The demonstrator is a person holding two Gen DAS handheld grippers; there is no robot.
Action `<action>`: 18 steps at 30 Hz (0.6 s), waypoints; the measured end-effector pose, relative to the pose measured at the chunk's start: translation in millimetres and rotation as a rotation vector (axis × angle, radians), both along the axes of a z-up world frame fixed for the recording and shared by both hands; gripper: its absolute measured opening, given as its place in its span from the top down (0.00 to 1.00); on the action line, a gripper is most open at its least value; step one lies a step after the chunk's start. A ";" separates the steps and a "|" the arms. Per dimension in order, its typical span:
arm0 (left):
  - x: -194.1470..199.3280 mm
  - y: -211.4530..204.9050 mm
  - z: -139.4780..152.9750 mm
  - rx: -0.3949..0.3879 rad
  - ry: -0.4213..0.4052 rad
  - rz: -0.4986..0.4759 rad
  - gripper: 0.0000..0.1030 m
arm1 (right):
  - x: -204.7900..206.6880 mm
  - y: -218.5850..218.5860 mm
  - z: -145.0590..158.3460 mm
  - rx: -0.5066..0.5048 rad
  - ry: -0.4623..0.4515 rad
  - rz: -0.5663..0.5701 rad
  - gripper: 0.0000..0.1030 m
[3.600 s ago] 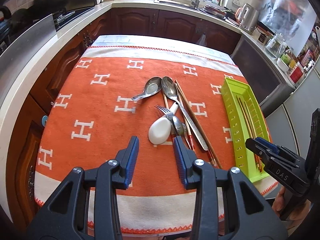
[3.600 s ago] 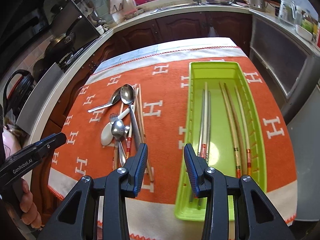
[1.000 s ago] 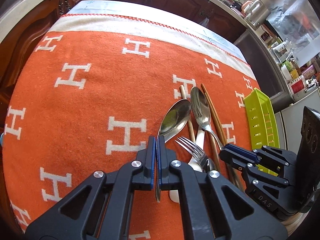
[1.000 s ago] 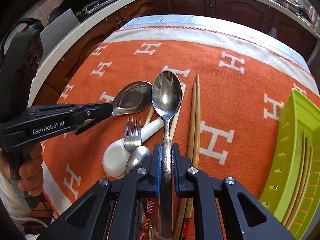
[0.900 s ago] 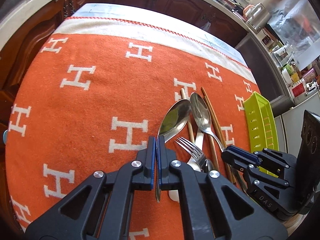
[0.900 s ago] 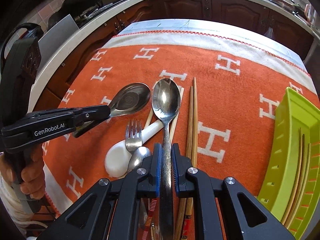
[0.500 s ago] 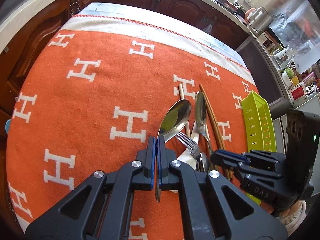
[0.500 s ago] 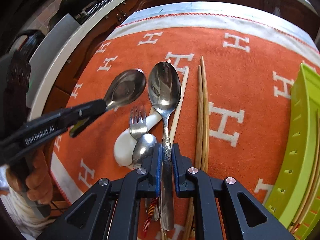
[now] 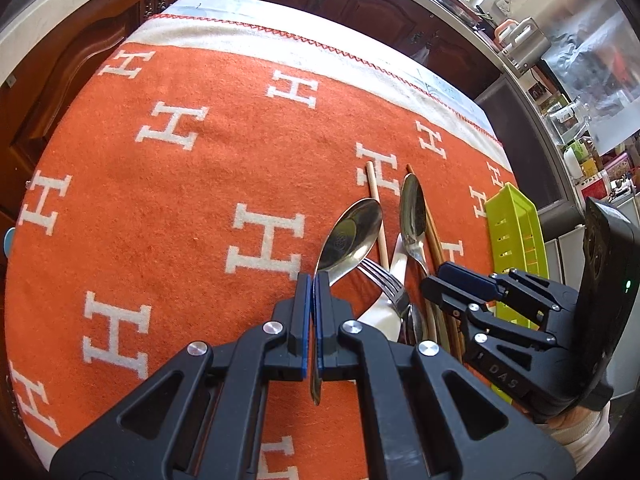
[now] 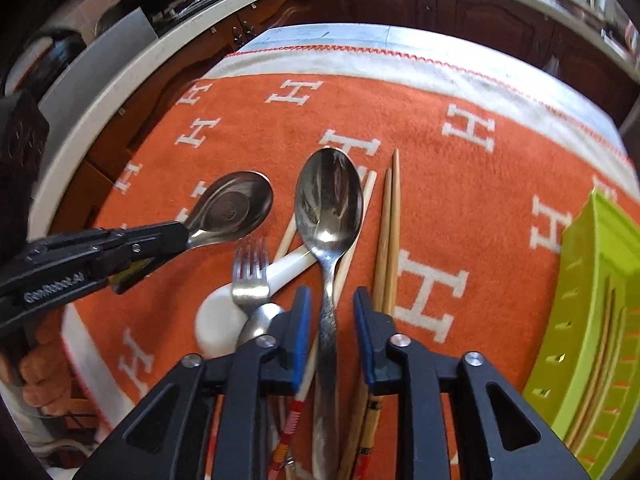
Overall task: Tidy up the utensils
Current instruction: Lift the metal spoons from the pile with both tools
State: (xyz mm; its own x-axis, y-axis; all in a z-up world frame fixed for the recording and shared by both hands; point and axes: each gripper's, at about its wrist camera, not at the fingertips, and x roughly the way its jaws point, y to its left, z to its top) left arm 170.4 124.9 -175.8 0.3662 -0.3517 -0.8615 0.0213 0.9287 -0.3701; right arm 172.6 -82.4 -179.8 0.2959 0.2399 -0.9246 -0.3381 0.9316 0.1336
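Note:
My left gripper [image 9: 313,294] is shut on the handle of a short steel spoon [image 9: 351,233], held above the orange blanket; it also shows in the right wrist view [image 10: 231,211]. My right gripper [image 10: 329,312] is open, its jaws either side of a long steel spoon [image 10: 329,204] that lies on the pile. The pile holds a fork [image 10: 250,274], a white ceramic spoon [image 10: 224,320], another small spoon and several chopsticks [image 10: 390,236]. The green tray [image 10: 592,320] with chopsticks in it stands at the right.
The orange blanket [image 9: 180,200] with white H marks covers the table. Dark wood cabinets and a pale counter run behind and to the left. A kettle and jars [image 9: 524,44] stand on the far right counter.
My right gripper has opened and let go of the long spoon, which rests on the pile. My left gripper still holds the short spoon and has risen slightly.

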 end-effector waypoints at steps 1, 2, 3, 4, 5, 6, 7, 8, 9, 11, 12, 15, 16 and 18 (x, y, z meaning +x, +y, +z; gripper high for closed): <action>0.3 0.7 -0.7 -0.004 0.001 0.002 1.00 | -0.5 5.2 -0.9 -0.028 -0.014 0.016 0.77; 0.7 1.5 -1.5 -0.006 0.002 0.005 1.00 | -0.8 8.1 -1.6 -0.045 -0.023 0.024 0.77; 1.5 2.3 -2.3 -0.008 0.004 0.008 1.00 | -1.2 12.7 -2.7 -0.070 -0.039 0.036 0.77; 2.4 2.9 -2.9 -0.010 0.006 0.010 1.00 | -1.7 16.9 -4.2 -0.092 -0.054 0.043 0.77; 3.0 3.8 -3.9 -0.013 0.008 0.013 1.00 | -1.7 19.7 -5.7 -0.112 -0.062 0.047 0.77; 3.1 4.7 -4.1 -0.013 0.008 0.015 1.00 | -1.7 21.5 -7.3 -0.127 -0.071 0.045 0.84; 3.3 5.2 -4.5 -0.013 0.009 0.016 1.00 | -1.7 22.0 -8.3 -0.127 -0.073 0.041 0.88; 3.1 5.9 -4.4 -0.012 0.008 0.018 1.00 | -1.0 20.2 -6.9 -0.119 -0.074 0.025 0.91; 3.0 6.2 -3.9 -0.012 0.006 0.020 1.00 | -0.8 18.2 -6.3 -0.103 -0.071 0.016 0.92; 2.3 7.8 -1.8 -0.011 -0.002 0.026 1.00 | -1.6 10.8 -2.6 -0.051 -0.057 -0.003 0.93; 1.8 8.9 -0.1 -0.011 -0.008 0.035 1.00 | -2.3 8.9 -1.5 -0.040 -0.054 -0.011 0.94; 0.9 11.7 4.5 -0.024 -0.014 0.053 1.00 | -5.2 -4.0 5.8 0.033 -0.033 -0.054 0.94; 0.6 12.1 6.0 -0.027 -0.017 0.057 1.00 | -6.1 -9.7 9.5 0.071 -0.023 -0.071 0.94; -1.1 11.5 10.9 -0.033 -0.024 0.063 1.00 | -9.0 -19.1 18.1 0.146 -0.016 -0.095 0.94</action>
State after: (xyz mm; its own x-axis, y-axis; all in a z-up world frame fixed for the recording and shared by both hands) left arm 169.3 136.4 -164.9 0.4088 -0.3557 -0.8405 -0.0274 0.9157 -0.4008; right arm 163.6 -101.5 -161.7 0.3381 0.3422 -0.8767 -0.2531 0.9303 0.2655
